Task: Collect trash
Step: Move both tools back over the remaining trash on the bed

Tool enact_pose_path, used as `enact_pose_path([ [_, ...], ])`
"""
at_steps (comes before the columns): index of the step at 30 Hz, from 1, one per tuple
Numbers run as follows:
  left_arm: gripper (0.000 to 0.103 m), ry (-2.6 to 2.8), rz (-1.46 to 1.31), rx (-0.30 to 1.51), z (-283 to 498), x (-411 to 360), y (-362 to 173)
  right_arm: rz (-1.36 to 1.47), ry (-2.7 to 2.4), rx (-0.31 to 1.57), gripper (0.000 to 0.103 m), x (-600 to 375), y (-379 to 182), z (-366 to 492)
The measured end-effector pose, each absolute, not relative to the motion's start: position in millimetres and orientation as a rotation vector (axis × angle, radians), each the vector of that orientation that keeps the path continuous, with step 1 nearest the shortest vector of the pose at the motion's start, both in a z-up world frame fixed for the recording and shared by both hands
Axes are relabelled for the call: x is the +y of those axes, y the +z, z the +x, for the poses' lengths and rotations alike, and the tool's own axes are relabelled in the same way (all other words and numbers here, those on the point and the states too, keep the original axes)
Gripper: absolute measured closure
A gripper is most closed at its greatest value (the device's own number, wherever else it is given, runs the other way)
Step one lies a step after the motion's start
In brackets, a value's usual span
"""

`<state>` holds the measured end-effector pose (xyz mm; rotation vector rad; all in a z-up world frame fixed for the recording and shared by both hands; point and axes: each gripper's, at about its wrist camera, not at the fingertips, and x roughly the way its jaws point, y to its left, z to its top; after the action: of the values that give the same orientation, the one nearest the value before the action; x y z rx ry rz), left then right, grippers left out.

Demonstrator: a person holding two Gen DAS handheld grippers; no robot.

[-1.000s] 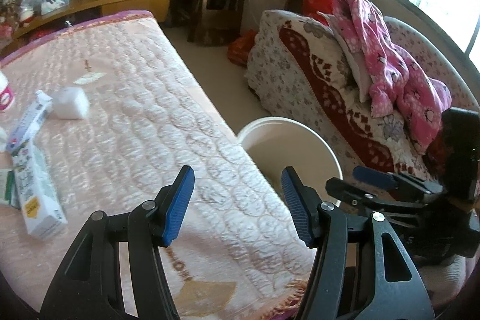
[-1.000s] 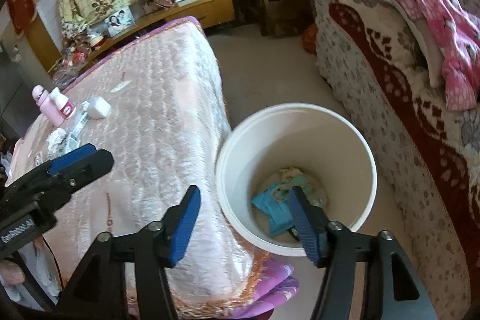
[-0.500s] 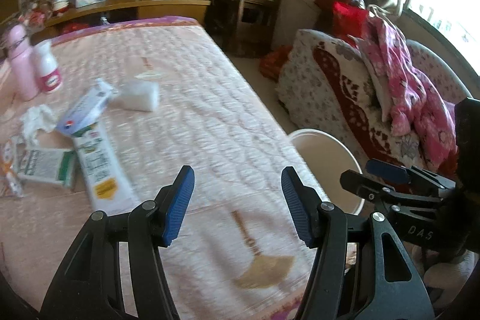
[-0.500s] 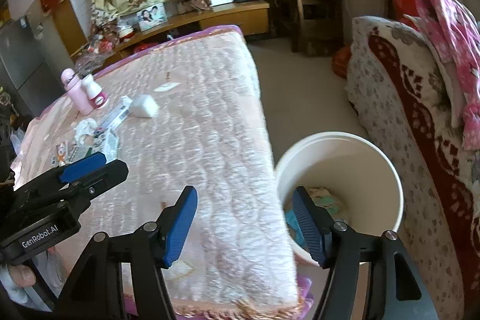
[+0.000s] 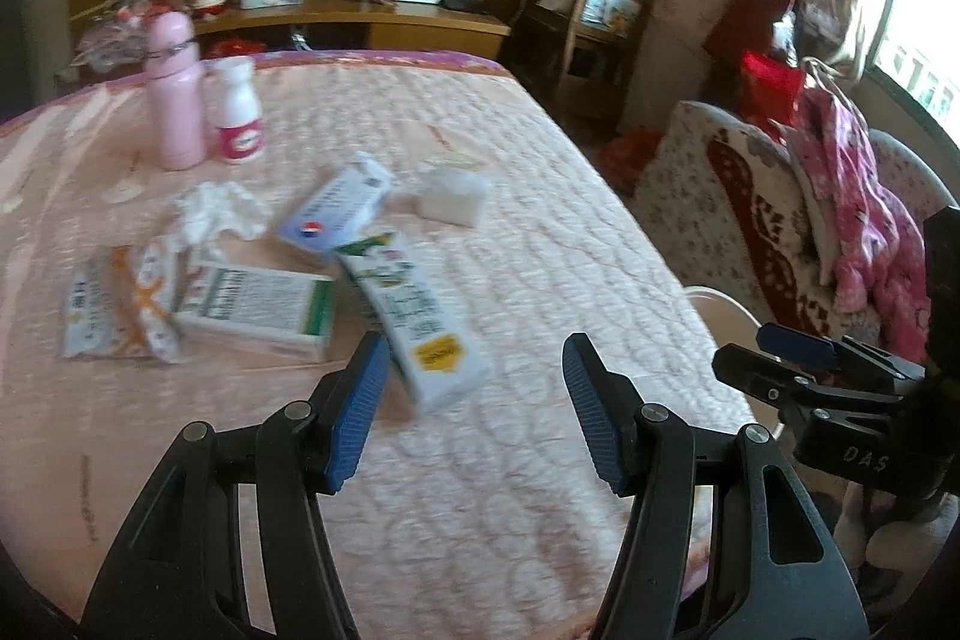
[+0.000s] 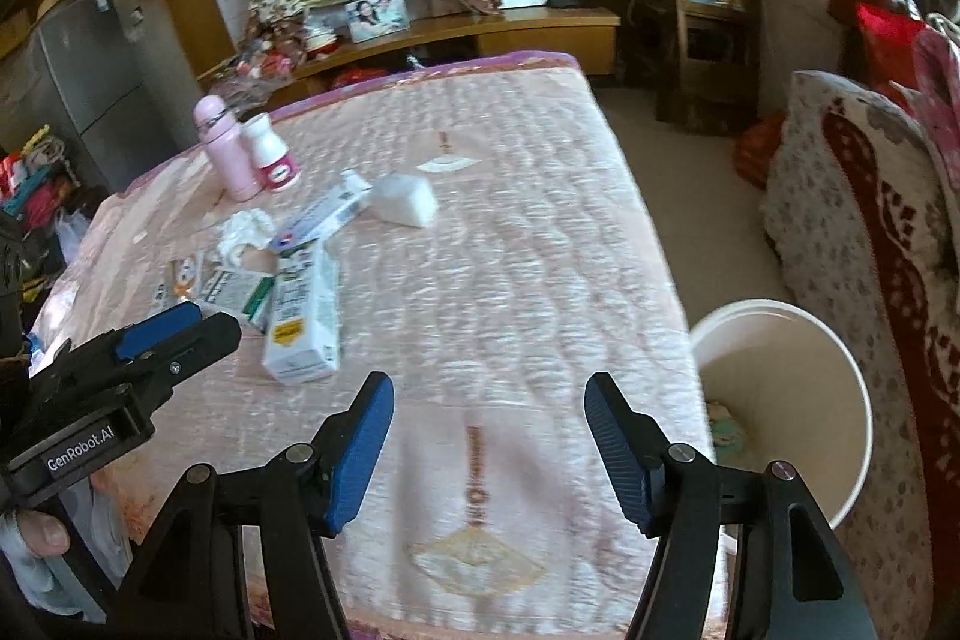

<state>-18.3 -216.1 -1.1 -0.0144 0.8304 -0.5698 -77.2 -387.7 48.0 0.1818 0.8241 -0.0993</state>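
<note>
Several pieces of trash lie on the pink quilted bed (image 5: 540,244): a white carton with a yellow label (image 5: 414,322), a green-and-white box (image 5: 252,304), a blue-and-white box (image 5: 336,208), a crumpled tissue (image 5: 216,214), a wrapper (image 5: 114,304) and a white block (image 5: 456,196). My left gripper (image 5: 474,412) is open and empty, just short of the yellow-label carton. My right gripper (image 6: 489,448) is open and empty over the bed's near end. The white bucket (image 6: 840,370) stands on the floor right of the bed, with trash inside.
A pink bottle (image 5: 174,94) and a white bottle (image 5: 237,112) stand at the bed's far left. A patterned sofa (image 6: 870,232) with pink clothes (image 5: 858,196) lies right of the bucket. A wooden chair (image 6: 702,10) and low shelf (image 6: 480,28) stand behind.
Both grippers swung left, away from the bucket and toward the trash on the bed. The left gripper has come close to the yellow-label carton. Both stayed open.
</note>
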Motion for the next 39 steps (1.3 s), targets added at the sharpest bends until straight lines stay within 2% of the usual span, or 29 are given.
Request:
enact_pose_path([
  [16,0.044,-0.422,-0.048,0.83,-5,-127,-12,0.152,-0.017,0.829,0.036,-336,43,-52],
  [39,0.044,-0.334,-0.084,0.913,35,-57,-42,0.125,0.036,0.911,0.034,-309,16,-14],
])
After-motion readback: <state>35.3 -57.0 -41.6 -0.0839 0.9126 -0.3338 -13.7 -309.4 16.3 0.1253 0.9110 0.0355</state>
